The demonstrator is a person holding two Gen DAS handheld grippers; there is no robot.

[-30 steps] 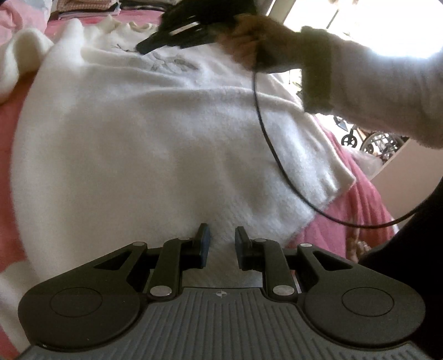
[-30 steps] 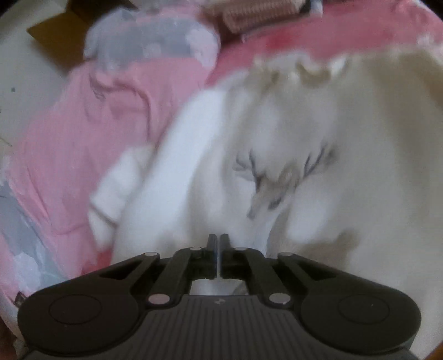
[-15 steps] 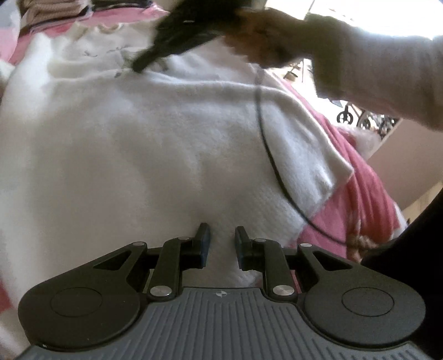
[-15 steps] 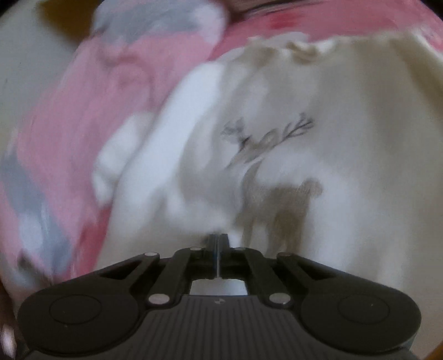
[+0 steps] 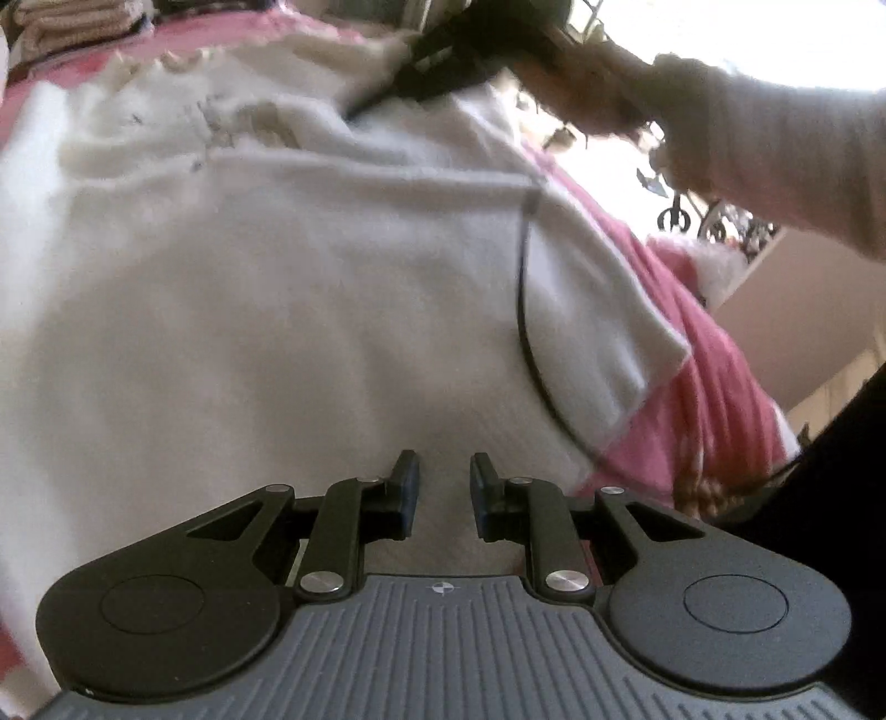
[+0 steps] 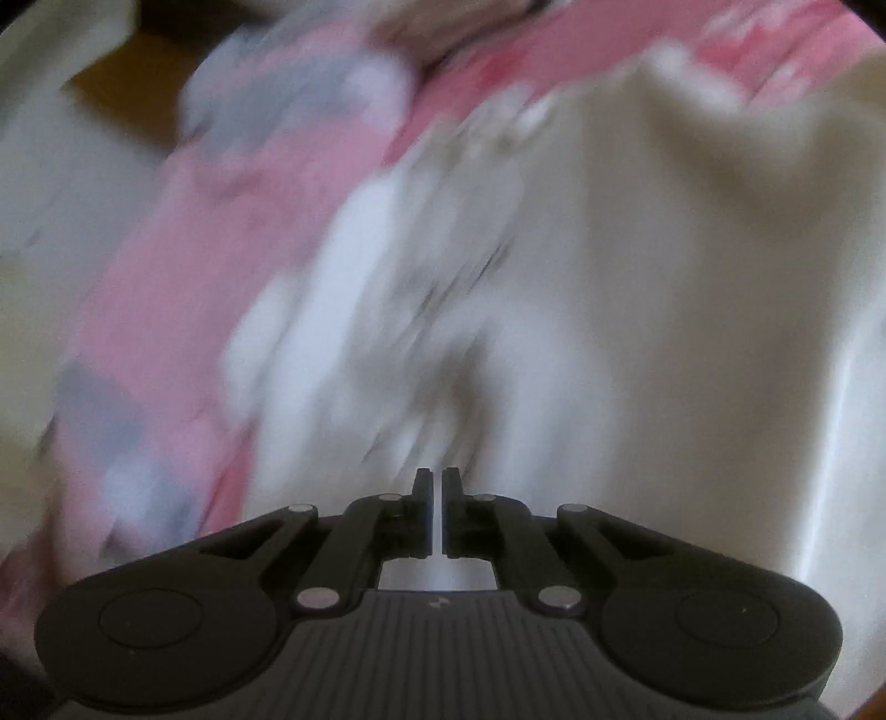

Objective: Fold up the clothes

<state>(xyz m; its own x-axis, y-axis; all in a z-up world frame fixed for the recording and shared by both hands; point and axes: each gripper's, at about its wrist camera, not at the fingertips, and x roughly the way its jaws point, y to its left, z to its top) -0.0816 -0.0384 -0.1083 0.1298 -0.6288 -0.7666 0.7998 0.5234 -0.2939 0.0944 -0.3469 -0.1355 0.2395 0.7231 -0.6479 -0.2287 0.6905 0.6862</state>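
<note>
Now your white fuzzy knit sweater (image 5: 288, 310) lies flat on pink bedspread (image 5: 714, 387), long axis running from hem at your left tongs (image 5: 443, 487) away to frilled collar. Faint deer motif on chest, creased. Left tongs: jaws slightly apart over hem, pads not pressing cloth. Right tongs (image 6: 437, 498): clenched, grip on fabric unclear through blur. Black cable (image 5: 523, 310) droops across sweater.

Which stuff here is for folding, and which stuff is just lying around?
For the folding:
white sweater
left gripper
right gripper

Just lying around:
pink bedspread
black cable
folded knits at the far edge
</note>
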